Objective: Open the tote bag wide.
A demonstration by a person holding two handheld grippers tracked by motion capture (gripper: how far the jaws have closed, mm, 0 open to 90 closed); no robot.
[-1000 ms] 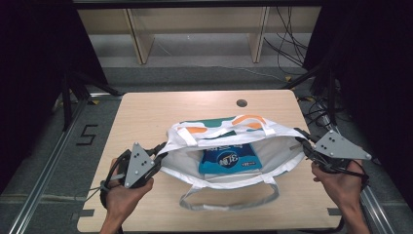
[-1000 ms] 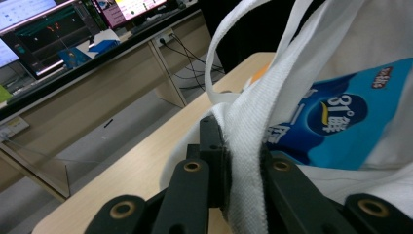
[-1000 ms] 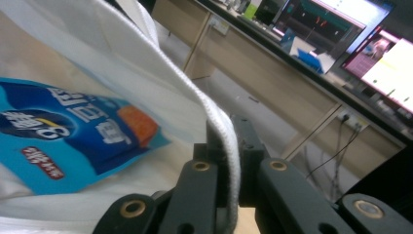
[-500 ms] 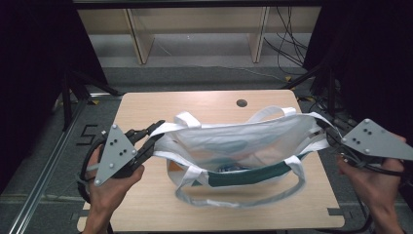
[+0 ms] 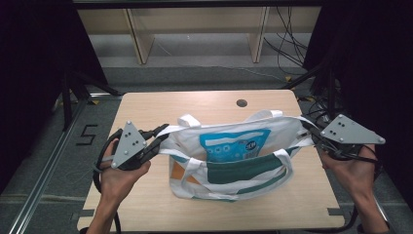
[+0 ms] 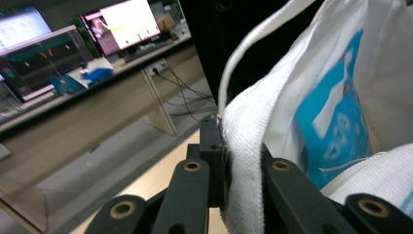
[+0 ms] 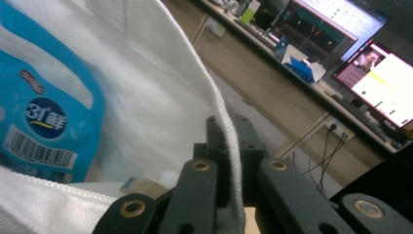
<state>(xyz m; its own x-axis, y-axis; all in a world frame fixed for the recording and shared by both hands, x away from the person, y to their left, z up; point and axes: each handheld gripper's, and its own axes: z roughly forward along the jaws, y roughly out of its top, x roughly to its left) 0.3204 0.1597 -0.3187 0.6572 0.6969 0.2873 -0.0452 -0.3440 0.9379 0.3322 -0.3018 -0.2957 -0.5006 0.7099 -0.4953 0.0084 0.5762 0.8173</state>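
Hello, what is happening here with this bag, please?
A person holds a white tote bag over the wooden table, one gripper at each side. The left gripper and the right gripper are both shut on the bag's rim, pulling its mouth wide. A blue packet stands inside.

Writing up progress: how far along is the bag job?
Done: the blue pack sits inside the tote. In hand: the left gripper and right gripper are shut on the tote's opposite rims, holding it open. Left, probably: setting it down or closing it.
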